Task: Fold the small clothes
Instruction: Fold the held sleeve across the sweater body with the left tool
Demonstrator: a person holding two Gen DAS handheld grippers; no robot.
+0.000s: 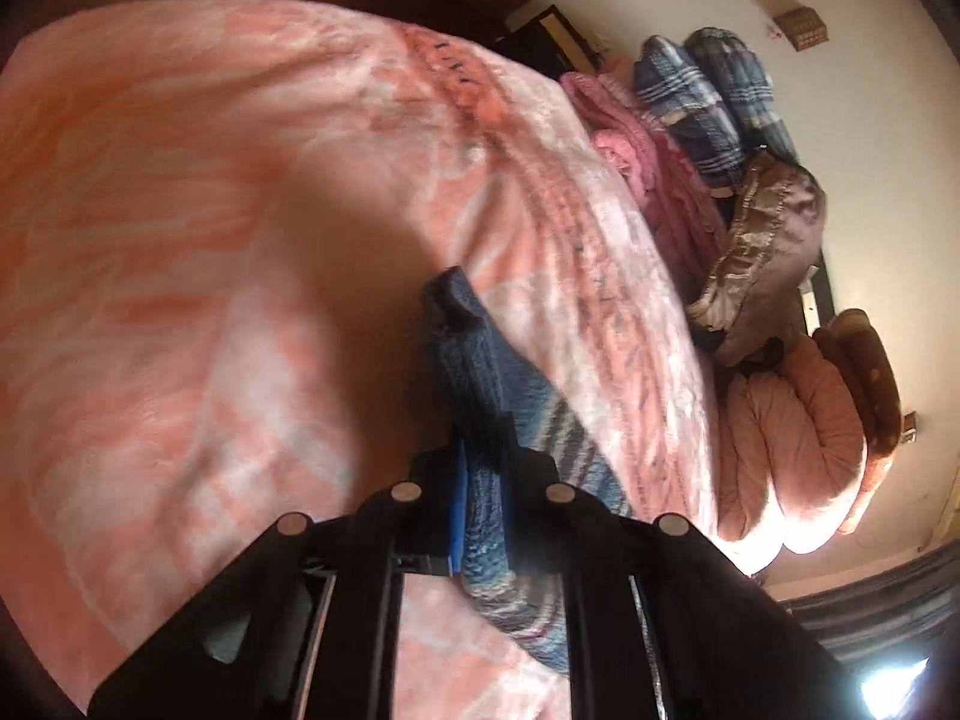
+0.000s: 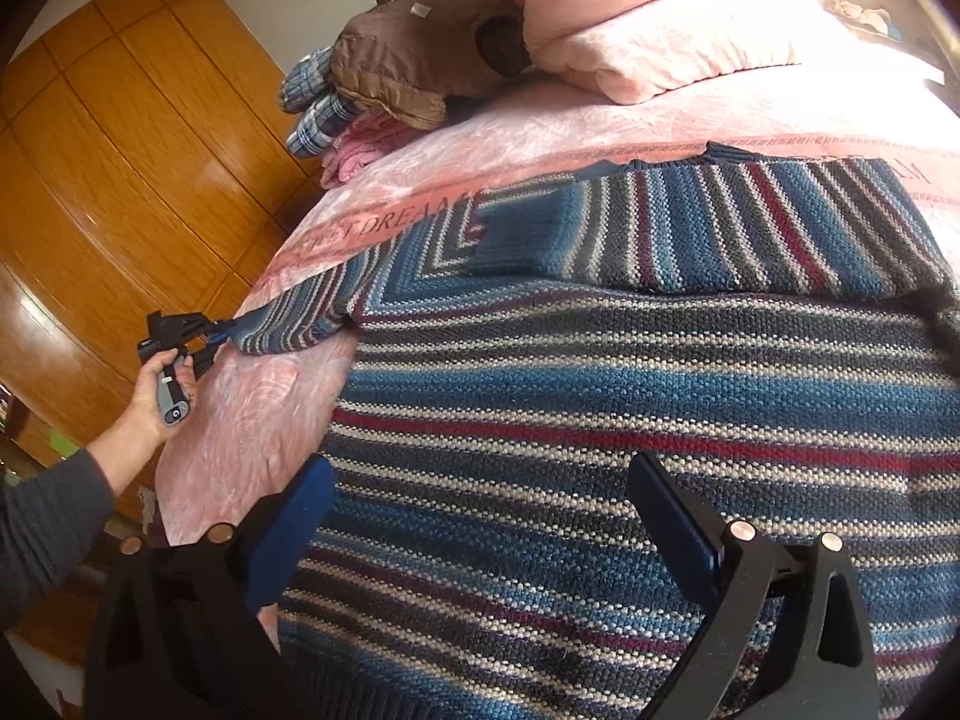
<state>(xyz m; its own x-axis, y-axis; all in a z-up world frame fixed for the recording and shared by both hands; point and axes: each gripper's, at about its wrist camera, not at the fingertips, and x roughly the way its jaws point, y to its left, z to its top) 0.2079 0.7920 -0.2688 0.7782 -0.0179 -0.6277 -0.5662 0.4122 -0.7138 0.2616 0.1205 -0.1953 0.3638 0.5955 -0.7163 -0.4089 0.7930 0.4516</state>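
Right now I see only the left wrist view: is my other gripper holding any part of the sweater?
Observer: No. The right gripper is open, above the striped sweater.
Operator: Where is the other sleeve?
Observer: It is folded across the chest, blue cuff towards the left.
Operator: How does my clamped sleeve lie?
Observer: The left gripper holds it stretched out sideways from the body, over the pink blanket.
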